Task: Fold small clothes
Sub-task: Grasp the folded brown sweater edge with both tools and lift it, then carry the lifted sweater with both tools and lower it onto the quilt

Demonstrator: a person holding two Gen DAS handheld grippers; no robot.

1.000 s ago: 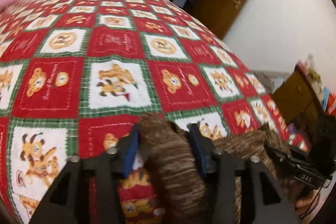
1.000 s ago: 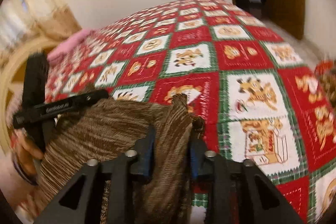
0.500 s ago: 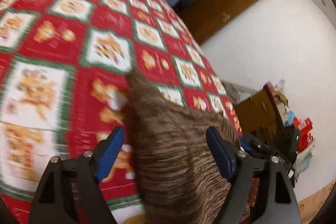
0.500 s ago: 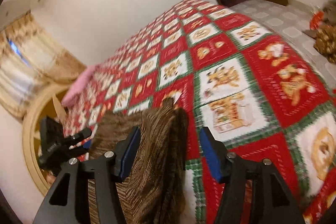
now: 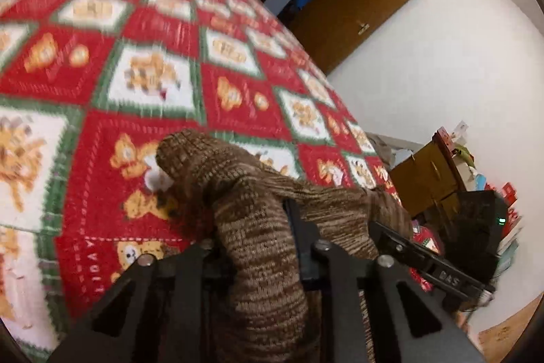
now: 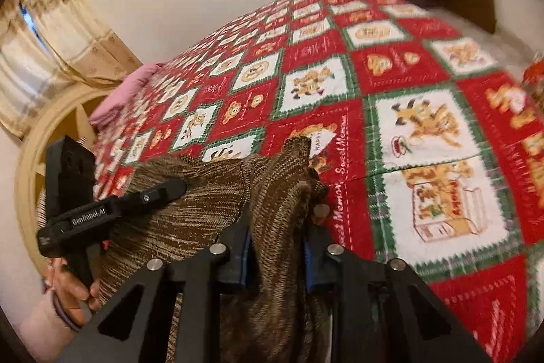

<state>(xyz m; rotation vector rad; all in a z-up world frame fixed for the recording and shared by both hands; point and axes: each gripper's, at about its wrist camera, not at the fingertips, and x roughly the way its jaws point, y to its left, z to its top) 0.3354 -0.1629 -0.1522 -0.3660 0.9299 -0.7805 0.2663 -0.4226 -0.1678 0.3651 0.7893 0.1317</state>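
Left wrist view gives us the left gripper (image 5: 253, 247) pinching a thick bunch of the brown knit garment (image 5: 261, 227), whose rounded end pokes up ahead of the fingers over the red, green and white patchwork quilt (image 5: 142, 33). Only this view shows the brown door (image 5: 357, 5) standing open at the far right corner of the bed, the white wall beyond it, and the wooden cabinet (image 5: 428, 172) with clutter by the bed's right edge; the right gripper (image 5: 425, 261) appears here at the lower right, with knit draped over its tip. Right wrist view gives us what that one hides: the right gripper (image 6: 277, 244) pinching its own fold of the brown knit garment (image 6: 190, 199), the cloth stretched leftward to the left gripper (image 6: 112, 210) and the hand (image 6: 73, 288) that holds it. It also shows the pink pillow (image 6: 119, 94) and curved headboard (image 6: 51, 125) at the bed's left edge, with curtains (image 6: 51, 33) behind. We hold the garment above the near edge of the bed. Ahead of it, in both views, the quilt lies flat and wide toward the far edge and to the right.
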